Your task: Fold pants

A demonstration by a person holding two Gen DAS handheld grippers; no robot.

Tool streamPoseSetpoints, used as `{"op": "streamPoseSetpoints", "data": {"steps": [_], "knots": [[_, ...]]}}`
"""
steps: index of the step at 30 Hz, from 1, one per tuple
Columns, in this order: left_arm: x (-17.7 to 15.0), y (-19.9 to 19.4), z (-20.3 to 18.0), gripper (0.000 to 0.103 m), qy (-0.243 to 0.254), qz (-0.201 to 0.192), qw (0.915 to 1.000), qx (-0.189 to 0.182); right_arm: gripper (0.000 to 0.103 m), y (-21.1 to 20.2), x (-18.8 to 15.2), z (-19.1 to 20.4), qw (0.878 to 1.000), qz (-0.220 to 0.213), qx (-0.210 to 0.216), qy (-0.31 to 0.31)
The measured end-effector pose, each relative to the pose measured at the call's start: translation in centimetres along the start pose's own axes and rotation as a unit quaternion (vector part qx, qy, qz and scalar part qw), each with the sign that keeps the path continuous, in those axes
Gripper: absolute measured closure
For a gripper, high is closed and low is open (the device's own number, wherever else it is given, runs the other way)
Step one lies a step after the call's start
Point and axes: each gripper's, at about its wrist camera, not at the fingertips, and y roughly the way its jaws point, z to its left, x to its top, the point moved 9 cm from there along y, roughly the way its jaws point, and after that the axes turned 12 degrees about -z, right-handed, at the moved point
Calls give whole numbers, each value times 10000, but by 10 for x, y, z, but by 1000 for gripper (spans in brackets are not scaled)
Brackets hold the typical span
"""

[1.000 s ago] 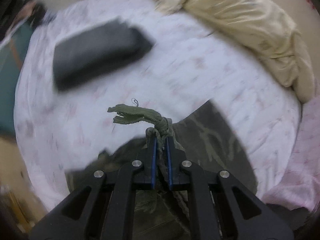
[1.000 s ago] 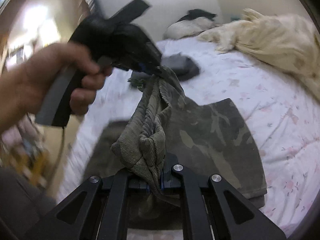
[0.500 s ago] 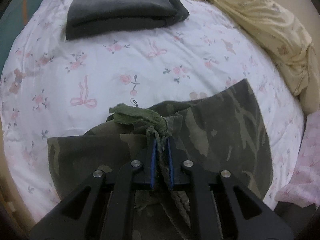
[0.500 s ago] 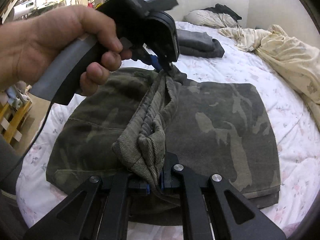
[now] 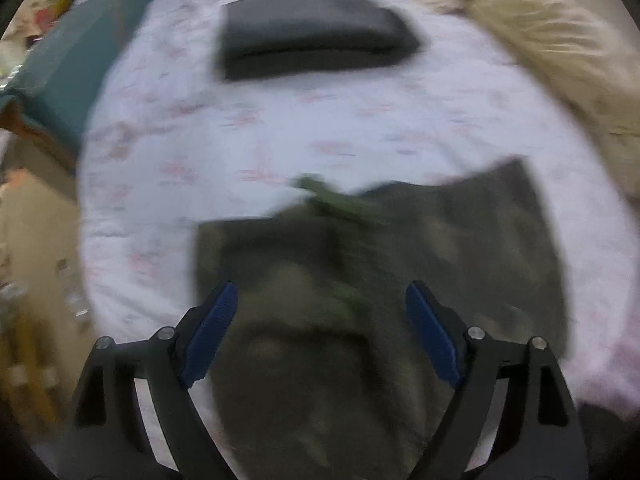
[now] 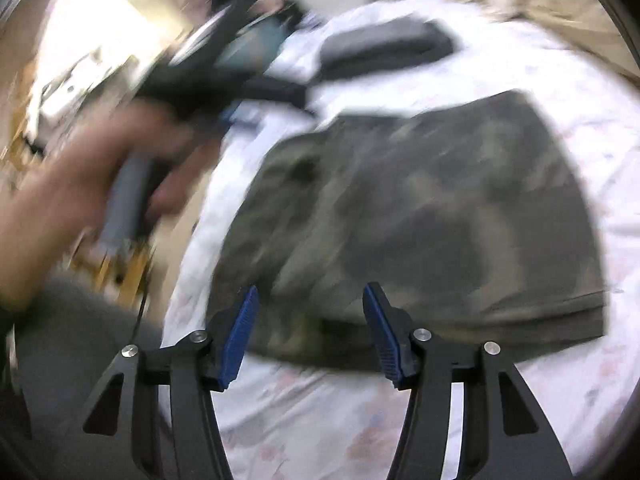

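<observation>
One folded rectangle of soft camouflage pants (image 6: 420, 216) on floral bedsheet (image 6: 560, 112)

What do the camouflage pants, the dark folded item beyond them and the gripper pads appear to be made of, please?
The camouflage pants look like soft matte woven cloth, probably cotton: they lie limp and flat. The dark folded item also seems matte fabric, with rounded folded edges; blur hides its weave. The blue pads look like ribbed plastic or rubber on black, apparently plastic, fingers.
</observation>
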Motion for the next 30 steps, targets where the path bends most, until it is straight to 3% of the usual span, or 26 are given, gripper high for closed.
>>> {"op": "streamPoseSetpoints", "data": {"steps": [1,3,5,6,7,9,11,13,14,16,18,21,23,25,26,27,30], "knots": [[-7,-7,-16,22,48,-60,9996,-272,57,2,10,-10,9998,-117,-105,147],[-29,-6,-33,34,198,68,9994,-259,89,21,18,-28,9987,19,-154,477],[-58,10,-37,54,139,505,9985,-187,92,55,3,-43,9954,550,-196,759],[-85,23,-38,61,55,961,9951,-218,92,65,-7,-48,9928,773,-194,899],[-100,29,-38,66,-10,1136,9932,-266,94,70,-17,-53,9907,908,-251,986],[-114,31,-36,66,190,1019,9946,-97,100,71,-37,-58,9870,1153,-373,1053],[-119,25,-44,65,776,824,9934,174,102,68,-54,-59,9824,1373,-384,1206],[-122,17,-48,65,944,696,9926,300,101,55,-54,-57,9813,1427,-400,1229],[-120,12,-48,66,876,634,9937,301,94,44,-45,-60,9827,1273,-466,1261],[-111,1,-50,66,604,448,9971,133,93,21,-23,-79,9862,800,-674,1282],[-105,0,-52,66,540,339,9979,69,93,-2,3,-117,9824,366,-1366,1218],[-116,15,-51,65,651,595,9961,76,93,-9,8,-177,9604,564,-2263,1523],[-121,19,-47,59,396,542,9977,49,98,2,-18,-215,9346,1306,-2765,1816],[-120,19,-43,57,301,575,9979,31,101,1,-21,-223,9246,1396,-2664,2339],[-119,19,-41,56,296,582,9979,18,92,0,-11,-222,9273,1348,-2722,2187],[-119,19,-40,56,278,595,9978,7,92,0,12,-219,9368,1082,-2736,1894],[-118,23,-35,56,255,632,9977,-18,92,21,76,-205,9617,531,-2092,1691]]}}
